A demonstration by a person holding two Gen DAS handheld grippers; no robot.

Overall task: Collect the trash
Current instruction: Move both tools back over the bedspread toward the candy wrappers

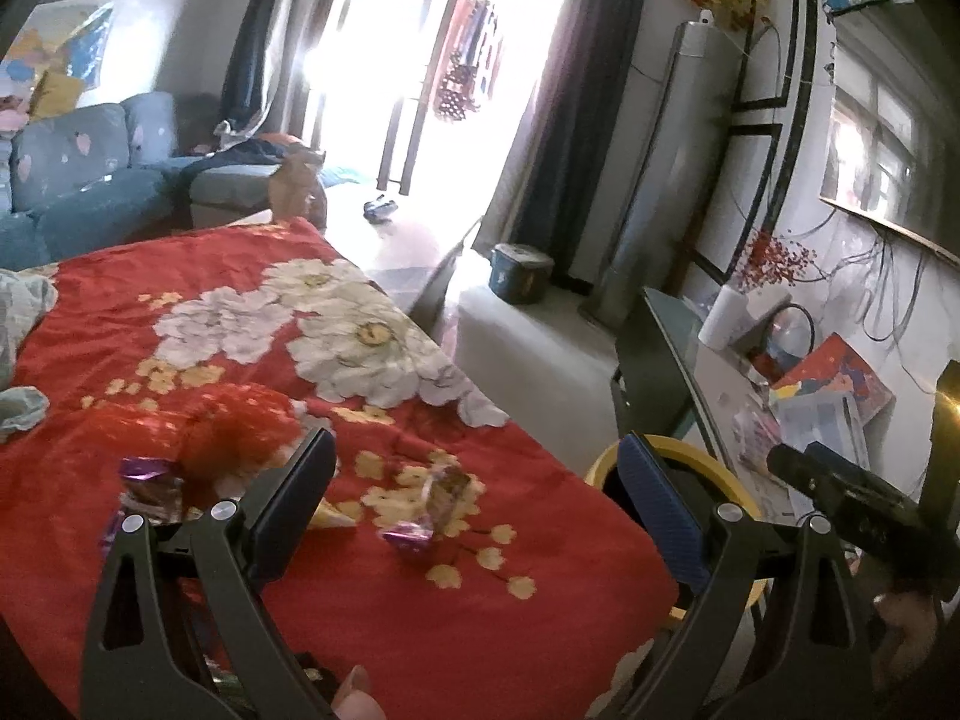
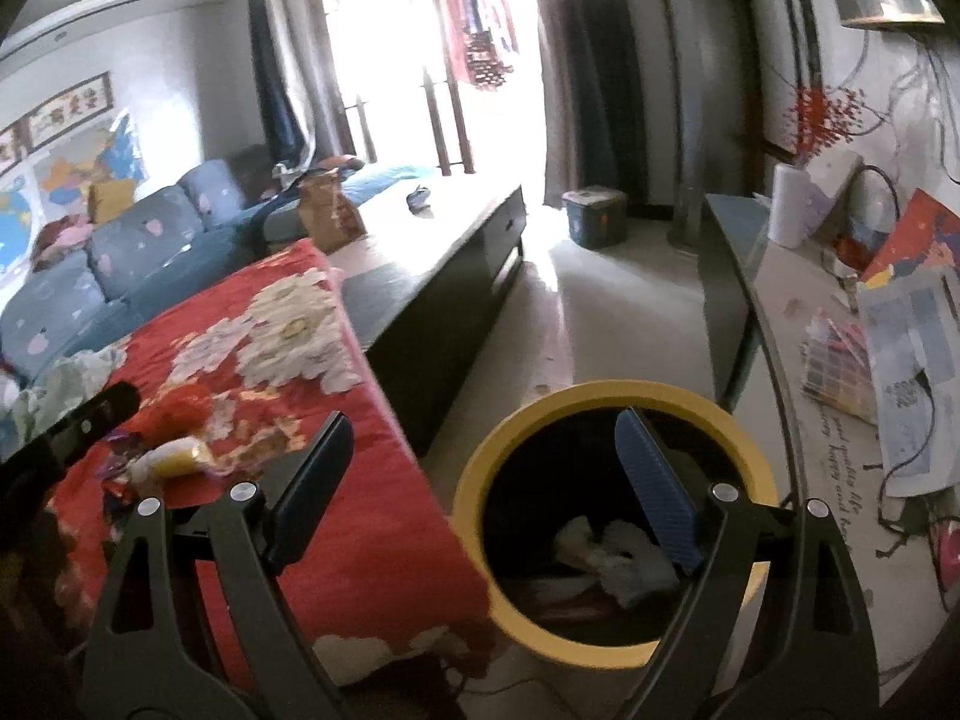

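While the right tongs [image 2: 483,483] hang spread and empty over the yellow-rimmed bin [image 2: 606,399], which already holds crumpled white scraps [image 2: 618,546], the step in hand looks like fetching the next piece. The left tongs [image 1: 480,498] are also spread, holding nothing, above a clear wrapper [image 1: 441,495] near the right edge of the red floral worktop [image 1: 420,630]. A purple wrapper [image 1: 150,480] lies further in. The next move calls for lowering and pinching; the loose cloth could snag.
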